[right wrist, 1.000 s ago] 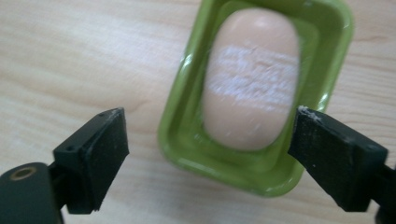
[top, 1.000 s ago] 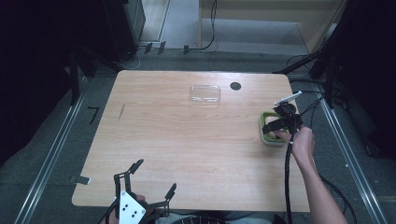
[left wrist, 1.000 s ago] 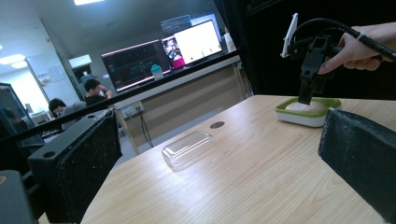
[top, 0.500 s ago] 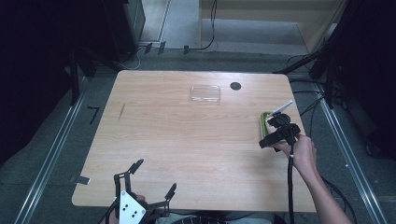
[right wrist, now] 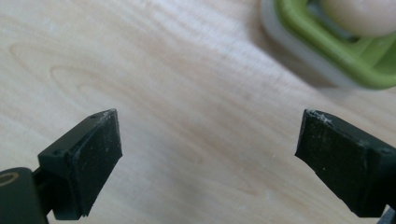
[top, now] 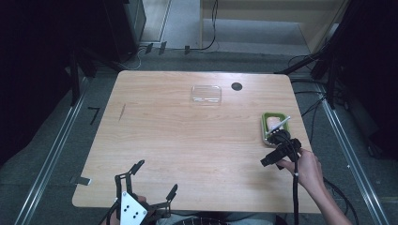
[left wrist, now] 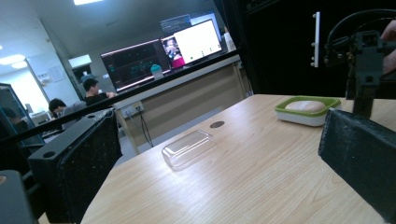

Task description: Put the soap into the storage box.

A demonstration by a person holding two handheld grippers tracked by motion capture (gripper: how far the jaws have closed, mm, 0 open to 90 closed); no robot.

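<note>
Two jaws wide over bare wood, soap dish [right wrist: 345, 51] at corner, clear lid [left wrist: 188, 147] afar

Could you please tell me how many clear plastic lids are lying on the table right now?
1. The clear lid lies alone near the table's far edge, beside a dark round spot, apart from the green soap dish.

A green soap dish [top: 274, 126] with a pale grey base sits flat near the right edge of the counter [top: 187, 140] — rectangular, rounded at the corners. In it lies a pale, pinkish bar of soap [left wrist: 305, 105], smooth and oval. A clear plastic lid [top: 206, 94] lies well apart from the dish, toward the far edge — flat, empty.
</note>
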